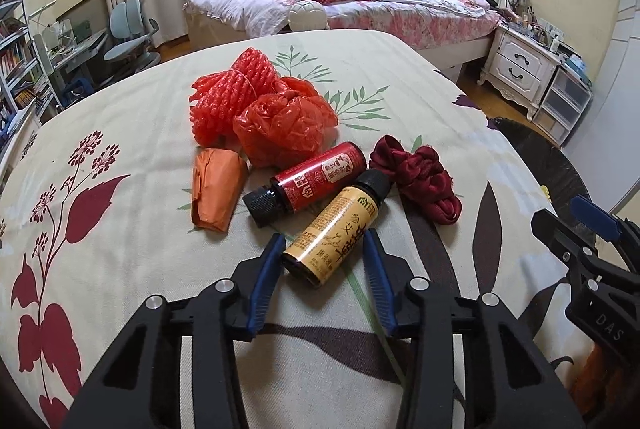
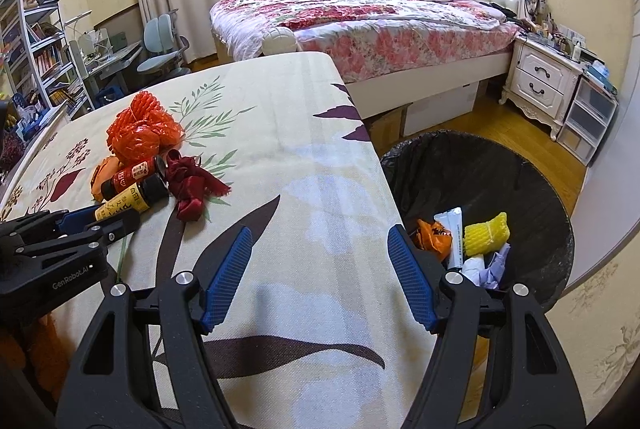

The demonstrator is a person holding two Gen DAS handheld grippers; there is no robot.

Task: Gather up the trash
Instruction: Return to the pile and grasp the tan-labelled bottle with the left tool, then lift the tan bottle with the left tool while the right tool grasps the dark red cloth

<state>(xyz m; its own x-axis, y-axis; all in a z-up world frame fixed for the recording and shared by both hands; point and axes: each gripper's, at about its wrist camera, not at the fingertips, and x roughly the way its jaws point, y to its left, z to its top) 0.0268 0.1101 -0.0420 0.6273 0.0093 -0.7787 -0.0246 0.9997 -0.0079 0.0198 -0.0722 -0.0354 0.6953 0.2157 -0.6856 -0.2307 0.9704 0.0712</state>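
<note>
A yellow-labelled bottle (image 1: 332, 229) lies on the cloth-covered table (image 1: 120, 133), its base between the fingers of my left gripper (image 1: 325, 243), which is open around it and does not visibly clamp it. Beside it lie a red bottle (image 1: 316, 179), an orange paper wad (image 1: 216, 189), red foam netting (image 1: 228, 97), a red plastic bag (image 1: 284, 125) and a dark red ribbon (image 1: 416, 177). My right gripper (image 2: 320, 233) is open and empty over the table's right edge, next to a black-lined trash bin (image 2: 480, 169) that holds yellow netting (image 2: 486, 239) and papers.
A bed (image 2: 360, 17) with a floral quilt stands behind the table. A white nightstand (image 2: 544, 77) and plastic drawers (image 2: 588, 117) stand at the right. A desk, a chair (image 2: 160, 49) and bookshelves (image 2: 36, 41) are at the left. Wood floor lies around the bin.
</note>
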